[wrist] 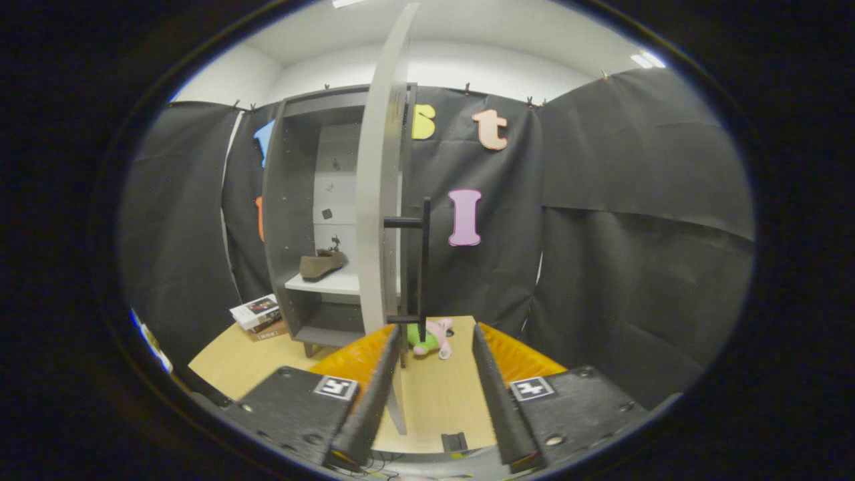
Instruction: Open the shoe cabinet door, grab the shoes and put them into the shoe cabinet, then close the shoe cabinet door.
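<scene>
The grey shoe cabinet point(290, 220) stands open beyond my fingers. A brown shoe point(322, 264) lies on its white shelf point(330, 283). The cabinet door point(379, 194) is swung out edge-on toward me, and its black bar handle point(423, 260) runs down to just ahead of my left finger. My gripper point(437, 341) is open, nothing between its fingers, with the door's lower edge beside the left fingertip point(394, 337).
A pink and green plush toy point(431, 337) lies on the wooden floor point(437, 394) just ahead of the fingers. A stack of books point(259, 315) rests left of the cabinet. Black cloth walls close in on both sides.
</scene>
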`<action>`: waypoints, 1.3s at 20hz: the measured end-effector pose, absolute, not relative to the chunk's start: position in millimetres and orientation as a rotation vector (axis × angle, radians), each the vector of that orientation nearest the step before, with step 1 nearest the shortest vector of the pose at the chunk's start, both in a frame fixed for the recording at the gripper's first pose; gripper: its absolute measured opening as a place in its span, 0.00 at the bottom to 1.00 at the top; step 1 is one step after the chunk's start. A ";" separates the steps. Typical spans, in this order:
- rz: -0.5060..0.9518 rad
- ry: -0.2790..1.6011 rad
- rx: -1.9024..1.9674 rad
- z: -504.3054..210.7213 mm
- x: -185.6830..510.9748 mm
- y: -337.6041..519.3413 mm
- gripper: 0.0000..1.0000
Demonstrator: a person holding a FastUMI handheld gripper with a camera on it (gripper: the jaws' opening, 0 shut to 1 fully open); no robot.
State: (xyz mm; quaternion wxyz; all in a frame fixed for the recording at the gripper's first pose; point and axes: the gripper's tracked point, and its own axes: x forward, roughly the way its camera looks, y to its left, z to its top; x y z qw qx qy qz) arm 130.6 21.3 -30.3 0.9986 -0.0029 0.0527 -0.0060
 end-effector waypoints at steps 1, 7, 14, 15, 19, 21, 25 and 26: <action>-0.007 0.100 -0.004 -33.7 121.7 24.8 0.87; 0.023 0.130 0.049 -84.7 99.4 72.5 1.00; 0.112 0.261 0.018 -183.6 118.6 164.5 1.00; 0.123 0.287 0.009 -199.4 124.4 175.7 1.00; 0.184 0.408 -0.002 -266.9 152.0 228.2 1.00; 0.208 0.445 -0.014 -294.4 172.5 250.1 1.00; 0.222 0.524 -0.006 -346.5 220.6 276.8 1.00; 0.218 0.531 -0.016 -356.5 232.8 280.7 1.00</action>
